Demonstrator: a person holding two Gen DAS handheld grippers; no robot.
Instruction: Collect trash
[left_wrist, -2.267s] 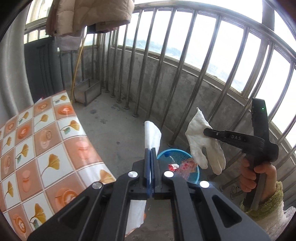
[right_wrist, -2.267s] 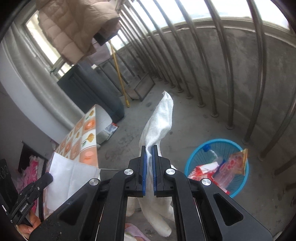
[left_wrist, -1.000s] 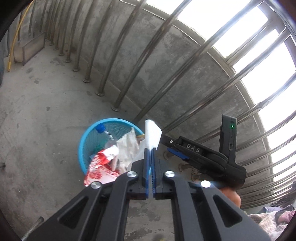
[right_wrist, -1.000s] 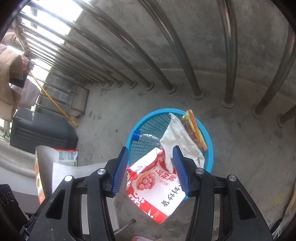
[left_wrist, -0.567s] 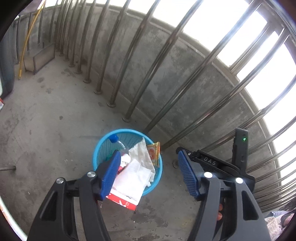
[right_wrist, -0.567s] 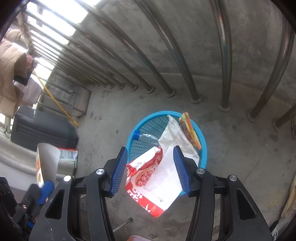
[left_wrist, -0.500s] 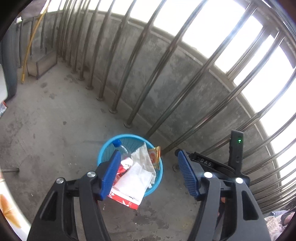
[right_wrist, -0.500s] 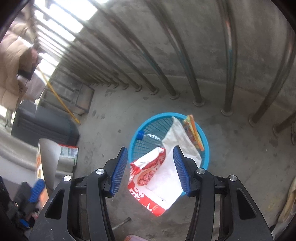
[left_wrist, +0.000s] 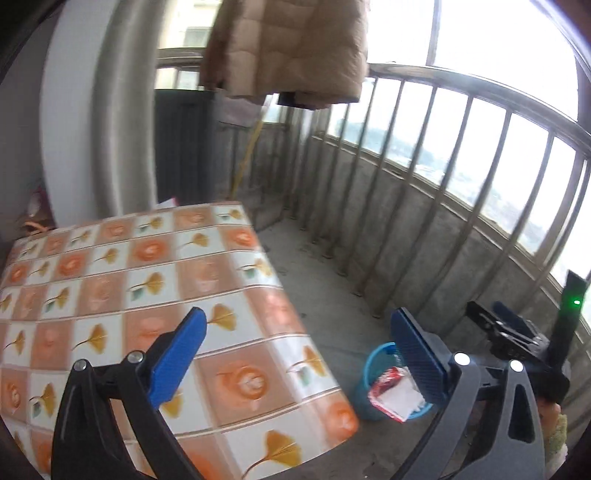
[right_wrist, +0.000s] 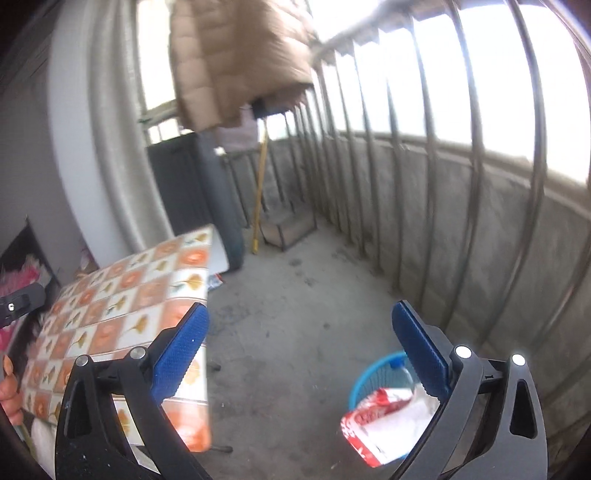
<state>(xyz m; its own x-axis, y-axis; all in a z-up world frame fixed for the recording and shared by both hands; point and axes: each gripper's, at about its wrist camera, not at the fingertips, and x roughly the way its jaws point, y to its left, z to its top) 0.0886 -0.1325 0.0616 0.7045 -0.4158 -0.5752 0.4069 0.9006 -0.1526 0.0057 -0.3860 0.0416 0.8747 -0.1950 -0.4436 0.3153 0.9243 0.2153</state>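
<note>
We hold the left tongs (left_wrist: 295, 354) and right tongs (right_wrist: 299, 350) spread wide, jaws just opened, nothing between them. Trash (right_wrist: 384, 421) fills the blue basket (right_wrist: 373, 373) below the right tongs; the table edge (right_wrist: 208, 295) lies left, bare floor (right_wrist: 295, 295) ahead.

Blue basket (left_wrist: 364, 373), red-white wrapper (right_wrist: 364, 413), orange ginkgo-patterned tablecloth (left_wrist: 147, 280)

The left gripper (left_wrist: 295, 354) stands with its blue pads (left_wrist: 177, 354) wide apart, having just been opening, and nothing lies between them. Below spreads a table (left_wrist: 147, 280) with an orange tiled leaf-pattern cover. Off its right edge, on the concrete floor (left_wrist: 332, 280), sits a blue basket (left_wrist: 373, 373) holding a red-and-white wrapper (left_wrist: 388, 380) and white paper (left_wrist: 400, 397). The right gripper (left_wrist: 513, 332) shows near the railing (left_wrist: 461, 173). A tan padded jacket (left_wrist: 288, 48) hangs overhead.
</note>
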